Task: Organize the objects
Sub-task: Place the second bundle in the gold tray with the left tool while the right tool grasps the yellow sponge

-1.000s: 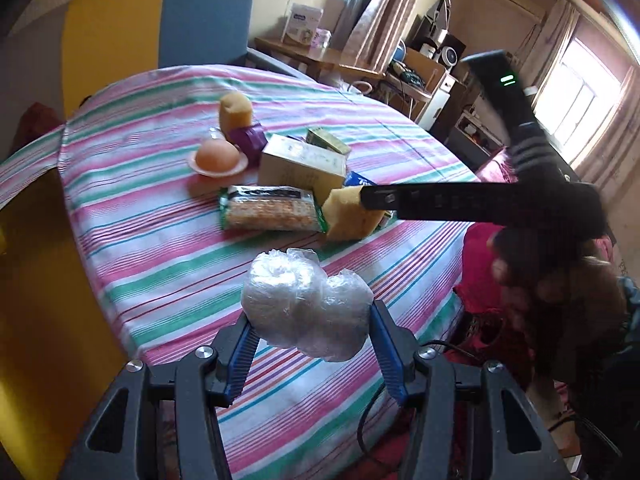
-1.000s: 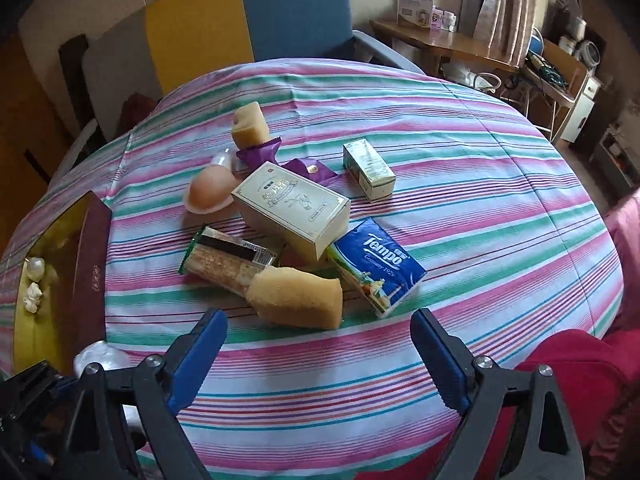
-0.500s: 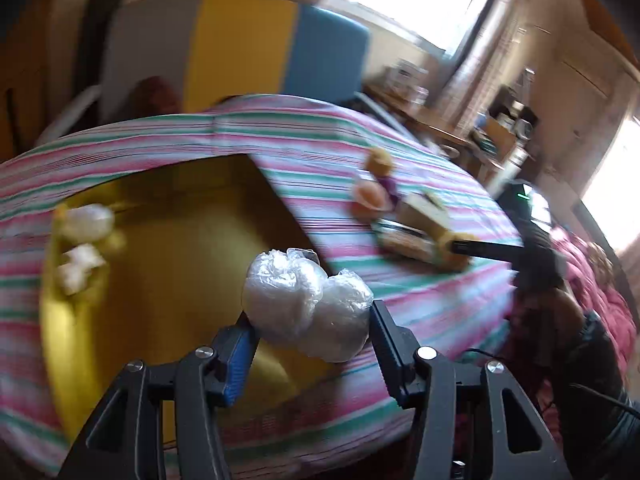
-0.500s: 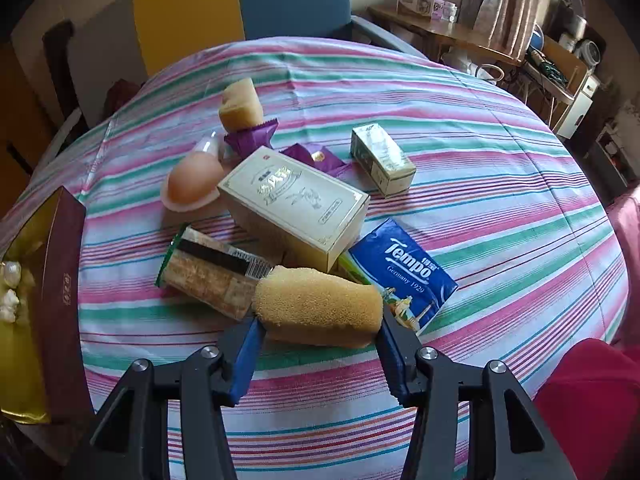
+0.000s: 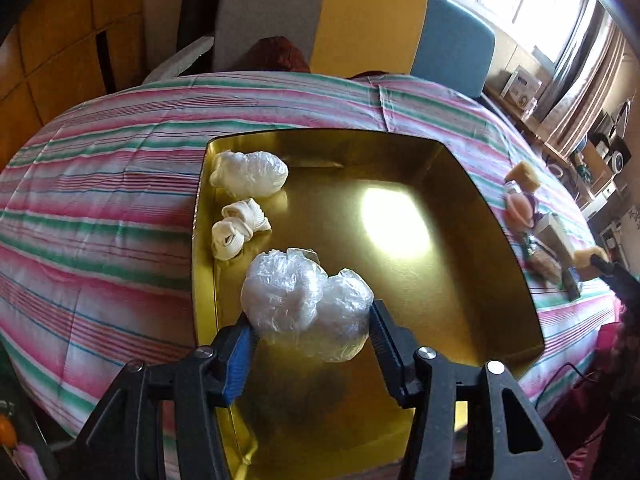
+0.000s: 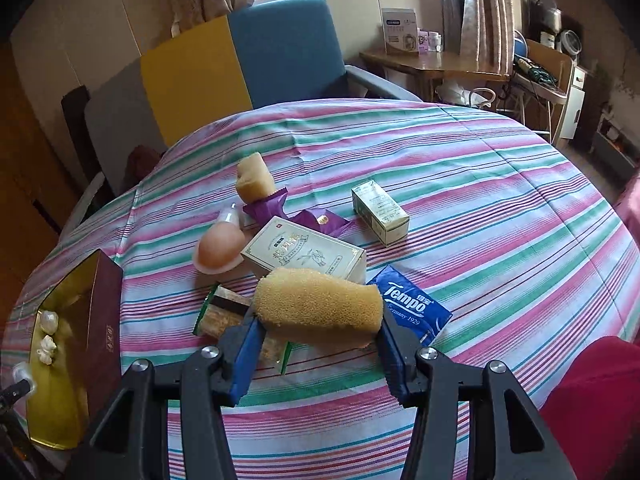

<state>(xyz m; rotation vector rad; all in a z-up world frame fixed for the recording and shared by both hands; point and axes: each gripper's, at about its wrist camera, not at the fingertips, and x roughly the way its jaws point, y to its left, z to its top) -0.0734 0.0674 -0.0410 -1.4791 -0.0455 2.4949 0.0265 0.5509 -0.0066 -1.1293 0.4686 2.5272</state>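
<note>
Over the shiny gold box [image 5: 460, 184], my left tongs [image 5: 310, 330] squeeze a crinkly plastic bundle [image 5: 306, 304]; my right tongs [image 6: 318, 334] have just closed on the yellow sponge [image 6: 318, 306]. Either squishy thing could slip out.

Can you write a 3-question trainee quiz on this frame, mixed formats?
1. True or false: the right gripper is shut on the yellow sponge.
2. What does the left gripper hold? A) tissue pack B) plastic-wrapped bundle C) box
3. How many white bundles already lie in the gold tray?

Key: 1 true; 2 B; 3 two.
</note>
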